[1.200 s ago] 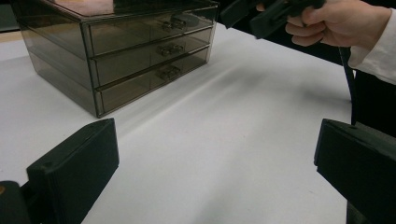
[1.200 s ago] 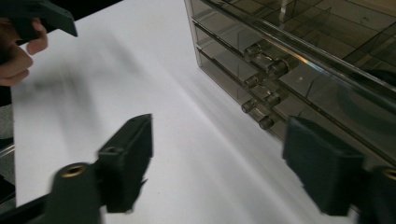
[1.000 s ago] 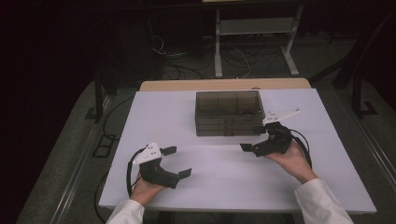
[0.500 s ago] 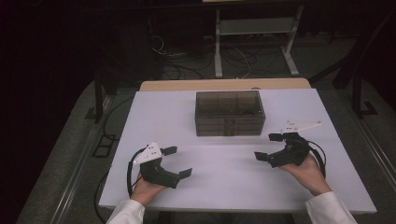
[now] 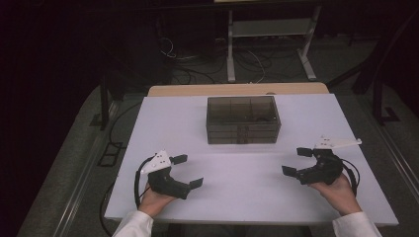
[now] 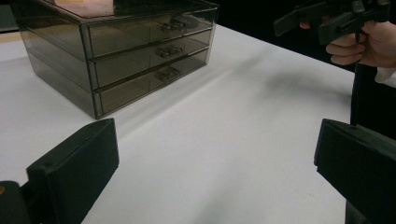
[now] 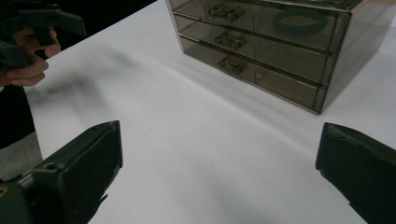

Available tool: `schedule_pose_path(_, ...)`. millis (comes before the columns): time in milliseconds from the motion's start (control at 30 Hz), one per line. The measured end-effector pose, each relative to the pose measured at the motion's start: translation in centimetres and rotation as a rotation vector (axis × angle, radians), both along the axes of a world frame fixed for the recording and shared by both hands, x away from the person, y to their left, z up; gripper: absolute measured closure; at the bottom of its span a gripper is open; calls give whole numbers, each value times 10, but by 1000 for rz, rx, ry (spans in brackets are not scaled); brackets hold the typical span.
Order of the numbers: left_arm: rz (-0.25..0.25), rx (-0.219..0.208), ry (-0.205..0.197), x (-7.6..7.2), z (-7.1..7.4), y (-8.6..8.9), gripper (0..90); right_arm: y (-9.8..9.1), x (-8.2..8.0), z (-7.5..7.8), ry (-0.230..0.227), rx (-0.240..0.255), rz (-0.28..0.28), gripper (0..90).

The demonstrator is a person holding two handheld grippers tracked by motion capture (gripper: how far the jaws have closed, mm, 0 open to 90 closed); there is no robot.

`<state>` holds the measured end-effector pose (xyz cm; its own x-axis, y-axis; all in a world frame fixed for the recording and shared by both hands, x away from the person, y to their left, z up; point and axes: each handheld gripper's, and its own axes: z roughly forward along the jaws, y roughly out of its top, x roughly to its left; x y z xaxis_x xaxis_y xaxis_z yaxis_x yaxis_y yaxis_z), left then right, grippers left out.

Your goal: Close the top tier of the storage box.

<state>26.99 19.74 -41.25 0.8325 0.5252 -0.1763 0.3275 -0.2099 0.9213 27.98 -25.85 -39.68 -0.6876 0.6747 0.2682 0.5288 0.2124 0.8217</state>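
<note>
Dark floor and tangled cables surround a white table [image 5: 237, 197], where a smoky see-through drawer box [image 5: 243, 120] sits toward the far edge, its long side running left to right and its three stacked drawer fronts facing the near edge. Both hands rest near the near edge, the left gripper [image 5: 190, 171] and the right gripper [image 5: 296, 160] each with jaws spread wide and nothing between them, the right one's having just opened further. Well apart from both, the box lies ahead and inward of each pair of jaws, and the right gripper looks slightly nearer, so a reach forward and toward the middle seems needed.
</note>
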Motion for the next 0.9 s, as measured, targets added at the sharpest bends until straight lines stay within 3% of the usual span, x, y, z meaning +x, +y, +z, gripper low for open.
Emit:
schedule_pose_path(633,-3,-4,-4,0,1,0,0,-18,-22,-22,-24,2,-76,2)
schedule_pose_path(900,0,-5,2,2,0,1,0,-18,-23,-27,-15,1,-64,2)
